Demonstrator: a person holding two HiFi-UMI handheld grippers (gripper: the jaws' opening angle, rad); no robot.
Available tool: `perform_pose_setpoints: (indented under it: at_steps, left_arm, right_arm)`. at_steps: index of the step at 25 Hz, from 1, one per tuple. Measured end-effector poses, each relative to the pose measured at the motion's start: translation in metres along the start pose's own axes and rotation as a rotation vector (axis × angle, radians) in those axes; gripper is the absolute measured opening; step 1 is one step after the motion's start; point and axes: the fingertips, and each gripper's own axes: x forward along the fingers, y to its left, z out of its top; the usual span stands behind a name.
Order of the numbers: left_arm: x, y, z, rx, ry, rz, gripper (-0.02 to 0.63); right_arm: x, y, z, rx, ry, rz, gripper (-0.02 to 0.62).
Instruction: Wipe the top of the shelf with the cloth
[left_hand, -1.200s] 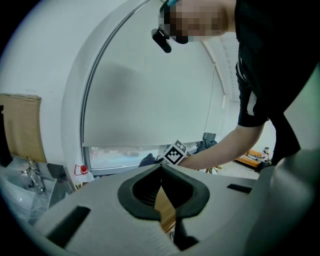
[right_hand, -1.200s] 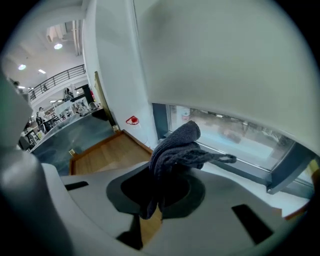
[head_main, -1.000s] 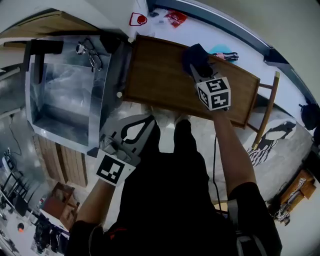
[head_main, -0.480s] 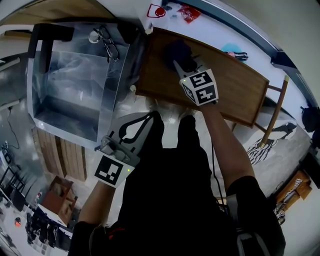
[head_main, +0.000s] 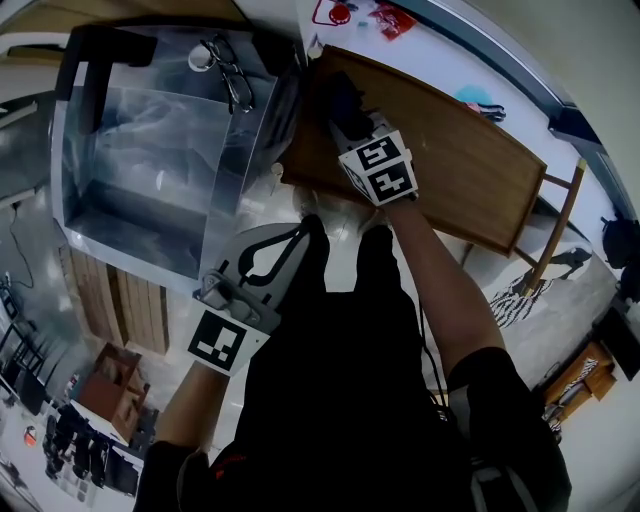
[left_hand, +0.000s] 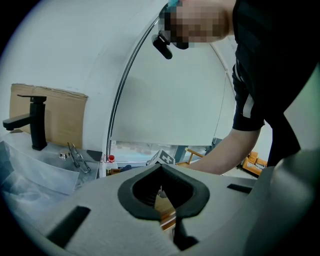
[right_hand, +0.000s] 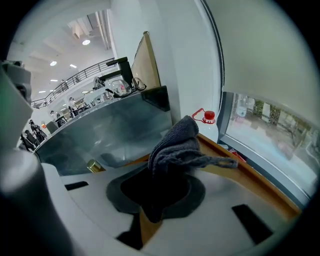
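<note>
Gripper jaws on the right gripper (head_main: 342, 108) are clamped on a dark grey cloth (right_hand: 182, 142), a soft, nubbly terry rag bunched into folds, one thin loop of fabric trailing off to the side. The cloth sits over the left end of the shelf (head_main: 460, 165), a long brown wooden top with a raised lip, close to the edge that adjoins the sink (head_main: 130, 225). Whether the fabric is pressed flat on the wood cannot be told from any view.

Held low in front of the person's dark trousers, the left gripper (left_hand: 161, 166) has its black-padded jaws drawn together at the tips with nothing caught in the loop between them.

The sink is a rectangular stainless-steel basin with a dull, streaky sheen. A pair of eyeglasses (head_main: 232, 85) lies on its rim beside a matt black faucet (left_hand: 37, 122) with a squared spout.

A small brass-coloured cylinder (right_hand: 93, 165) shows just beside the basin's outer wall in the right gripper view.

A white bottle with a red cap (right_hand: 209, 117) stands past the shelf's far corner, near a glass panel.
</note>
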Motion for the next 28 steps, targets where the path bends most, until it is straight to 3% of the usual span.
perform_pose_setpoints:
  at_steps: [12,28]
  left_arm:
    - [0.017,-0.008,-0.006,-0.007,0.024,-0.026,0.02]
    - [0.059,-0.055,0.007,0.034,0.041,-0.104,0.02]
  right_arm:
    - [-0.001,0.004,-0.024,0.005,0.019,0.013,0.046]
    - [-0.051,-0.033,-0.073,0.072,0.024,-0.035,0.046]
